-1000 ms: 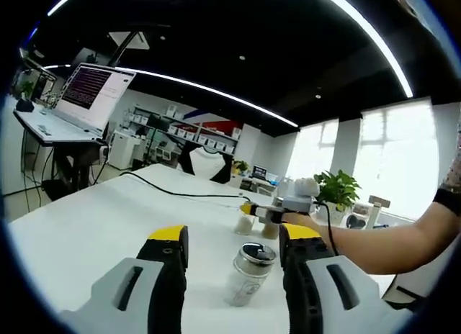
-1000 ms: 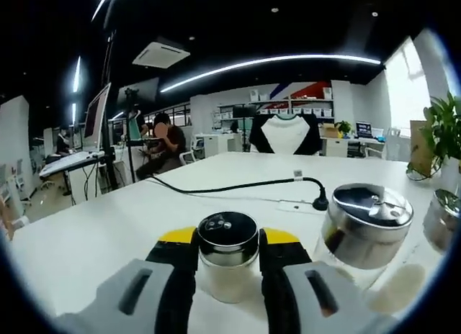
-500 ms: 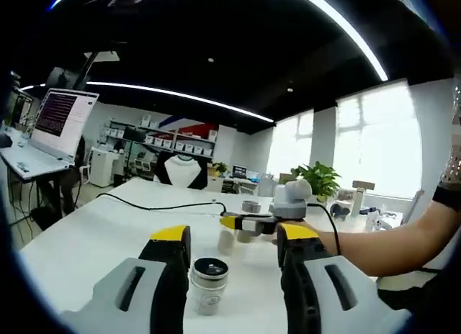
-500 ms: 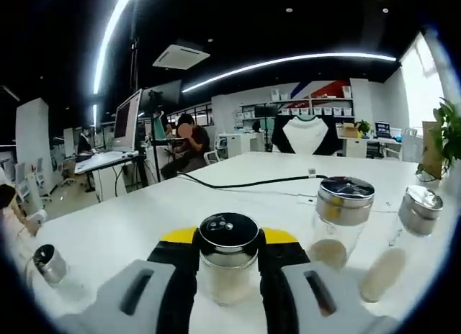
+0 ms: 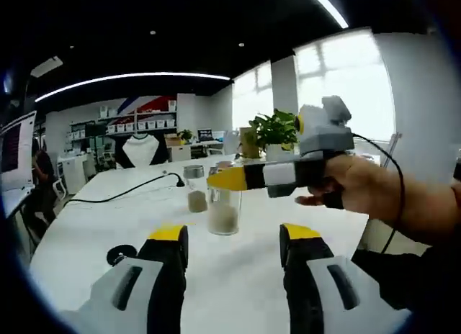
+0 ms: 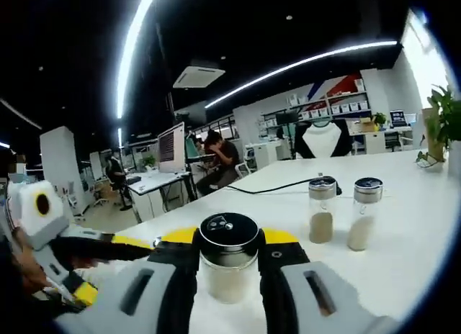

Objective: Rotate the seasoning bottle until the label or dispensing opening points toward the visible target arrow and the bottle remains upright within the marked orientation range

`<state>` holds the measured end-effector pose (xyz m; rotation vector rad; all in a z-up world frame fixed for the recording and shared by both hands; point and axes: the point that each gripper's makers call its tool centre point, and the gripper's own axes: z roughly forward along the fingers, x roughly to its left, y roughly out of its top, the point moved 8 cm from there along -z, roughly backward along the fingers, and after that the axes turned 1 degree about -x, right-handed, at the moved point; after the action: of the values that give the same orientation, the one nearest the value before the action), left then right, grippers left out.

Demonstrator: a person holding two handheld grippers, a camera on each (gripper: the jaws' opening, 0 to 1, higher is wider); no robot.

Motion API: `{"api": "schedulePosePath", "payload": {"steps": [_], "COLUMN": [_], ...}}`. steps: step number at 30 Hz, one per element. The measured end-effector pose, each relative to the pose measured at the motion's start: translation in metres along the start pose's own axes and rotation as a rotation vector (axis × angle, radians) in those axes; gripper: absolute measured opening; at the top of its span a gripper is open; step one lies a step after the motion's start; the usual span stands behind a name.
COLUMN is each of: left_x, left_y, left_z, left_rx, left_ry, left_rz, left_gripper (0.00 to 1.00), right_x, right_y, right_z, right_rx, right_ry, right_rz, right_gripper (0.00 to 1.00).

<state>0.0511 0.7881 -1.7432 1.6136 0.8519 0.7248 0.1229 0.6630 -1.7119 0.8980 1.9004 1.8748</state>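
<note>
White tabletop [image 5: 238, 262] spreads across the lower frame of both views. At bottom centre of the right gripper view, our right gripper [image 6: 228, 256] pinches the seasoning bottle [image 6: 228, 265] upright between its jaws. Two other shakers [image 6: 344, 211] stand at right of centre. Our left gripper [image 5: 234, 242] is spread, holding nothing; a black cable [image 5: 119, 193] trails at left.

The left gripper view is taken low over the table [image 5: 238, 276], along its own tongs [image 5: 234, 242], facing the windows [image 5: 346, 82]. The right gripper view is taken close behind a bottle [image 6: 228, 265], facing the desks [image 6: 155, 183]. Table, cable [image 5: 130, 193] and two far bottles [image 6: 322, 208] are shared by both views.
</note>
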Motion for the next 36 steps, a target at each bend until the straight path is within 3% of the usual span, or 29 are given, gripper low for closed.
{"api": "schedulePosePath", "payload": {"steps": [1, 5, 9, 15, 20, 26, 36], "left_x": [-0.009, -0.023, -0.032, -0.029, -0.027, -0.027, -0.026], "left_y": [-0.003, 0.002, 0.01, 0.015, 0.017, 0.017, 0.028], "left_z": [0.006, 0.009, 0.006, -0.001, -0.004, -0.004, -0.008], "left_rx": [0.031, 0.012, -0.003, -0.024, -0.035, -0.05, -0.122], "left_ry": [-0.033, -0.084, -0.125, -0.117, -0.11, -0.102, -0.013], "left_rz": [-0.003, -0.004, 0.035, 0.043, 0.062, 0.042, -0.002], "left_gripper": [0.61, 0.59, 0.55, 0.49, 0.38, 0.37, 0.37], "right_x": [0.012, 0.035, 0.047, 0.059, 0.065, 0.069, 0.078], "right_y": [0.005, 0.007, 0.007, 0.011, 0.012, 0.014, 0.024], "right_z": [-0.015, -0.033, -0.039, -0.041, -0.042, -0.045, -0.044], "right_rx": [-0.009, 0.009, 0.021, 0.016, 0.016, 0.02, -0.075], "right_ry": [0.04, 0.148, 0.186, 0.236, 0.254, 0.251, 0.194], "right_rz": [-0.002, 0.018, 0.009, -0.001, -0.011, -0.036, -0.083], "right_gripper": [0.28, 0.28, 0.28, 0.28, 0.28, 0.29, 0.3]}}
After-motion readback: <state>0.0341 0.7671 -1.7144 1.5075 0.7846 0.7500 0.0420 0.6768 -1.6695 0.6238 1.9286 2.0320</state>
